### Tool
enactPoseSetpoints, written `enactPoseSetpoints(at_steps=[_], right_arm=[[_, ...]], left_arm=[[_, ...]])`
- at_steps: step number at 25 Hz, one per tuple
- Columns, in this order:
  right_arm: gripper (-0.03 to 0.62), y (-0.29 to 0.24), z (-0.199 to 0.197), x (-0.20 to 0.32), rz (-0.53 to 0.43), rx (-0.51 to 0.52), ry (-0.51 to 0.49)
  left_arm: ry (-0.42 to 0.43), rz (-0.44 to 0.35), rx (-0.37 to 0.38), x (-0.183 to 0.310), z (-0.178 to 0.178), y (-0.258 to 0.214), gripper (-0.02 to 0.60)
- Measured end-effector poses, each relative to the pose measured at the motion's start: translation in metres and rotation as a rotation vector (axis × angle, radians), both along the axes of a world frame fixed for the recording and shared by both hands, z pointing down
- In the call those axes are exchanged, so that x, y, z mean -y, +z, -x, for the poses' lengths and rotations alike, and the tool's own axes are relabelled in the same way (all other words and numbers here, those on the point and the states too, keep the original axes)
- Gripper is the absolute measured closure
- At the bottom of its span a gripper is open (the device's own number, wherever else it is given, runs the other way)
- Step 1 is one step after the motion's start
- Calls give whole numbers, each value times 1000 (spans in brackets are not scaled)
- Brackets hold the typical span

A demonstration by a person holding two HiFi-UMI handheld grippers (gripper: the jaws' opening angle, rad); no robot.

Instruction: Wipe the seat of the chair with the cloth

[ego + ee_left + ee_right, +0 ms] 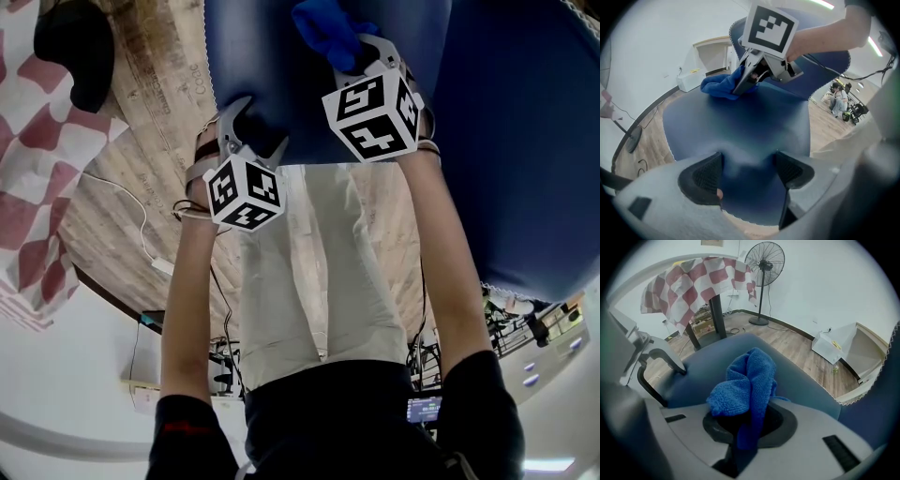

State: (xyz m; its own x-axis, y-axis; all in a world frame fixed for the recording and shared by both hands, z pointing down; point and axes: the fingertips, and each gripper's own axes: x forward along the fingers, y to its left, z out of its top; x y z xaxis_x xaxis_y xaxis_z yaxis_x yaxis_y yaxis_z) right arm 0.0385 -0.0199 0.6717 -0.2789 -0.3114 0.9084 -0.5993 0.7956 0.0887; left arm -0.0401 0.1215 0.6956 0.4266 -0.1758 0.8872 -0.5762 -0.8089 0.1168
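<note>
Over the seat, right tongs: clamped on the bunched blue cloth.
Left tongs: jaws apart, gripping nothing, at the seat's front edge.
Cloth: down on the seat's far part.
Beyond: wooden floor, standing fan.

The blue microfibre cloth is bunched up and crumpled, pinched tight in the right gripper, with its folds rising above the jaws. It sits low over the far part of the chair seat. The seat is dark blue, broad and smooth, with a pale scalloped trim along its edge.
</note>
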Motion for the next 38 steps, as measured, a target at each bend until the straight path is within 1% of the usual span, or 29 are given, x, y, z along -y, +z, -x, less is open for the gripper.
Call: enactPoseSetpoints(at_steps=[3,13,19,25,28,32,34,36,38], right_arm=[[537,0,-13,0,2,-8,30],[537,0,-55,-7,20,-24,183],[536,0,-71,-9,84,-23,303],[536,-1,-78,-11,139,-6,370],[536,-3,-83,-18,195,4,415],[536,-8,-87,-36,287,30,523],[536,-12,-87,-46,331,52,577],[536,-22,-81,-54,359,89,590],[536,-39,-68,-54,357,156,575]], left_arm=[[-1,1,3,1,0,0,221],[-2,1,2,0,0,0,221],[-4,-1,2,0,1,0,221],[-5,0,6,1,0,0,221],[-3,7,12,1,-1,0,221],[3,33,30,0,2,0,221],[-5,59,38,-1,2,-1,222],[-45,96,23,0,2,-6,222],[-95,128,1,6,5,-17,222]])
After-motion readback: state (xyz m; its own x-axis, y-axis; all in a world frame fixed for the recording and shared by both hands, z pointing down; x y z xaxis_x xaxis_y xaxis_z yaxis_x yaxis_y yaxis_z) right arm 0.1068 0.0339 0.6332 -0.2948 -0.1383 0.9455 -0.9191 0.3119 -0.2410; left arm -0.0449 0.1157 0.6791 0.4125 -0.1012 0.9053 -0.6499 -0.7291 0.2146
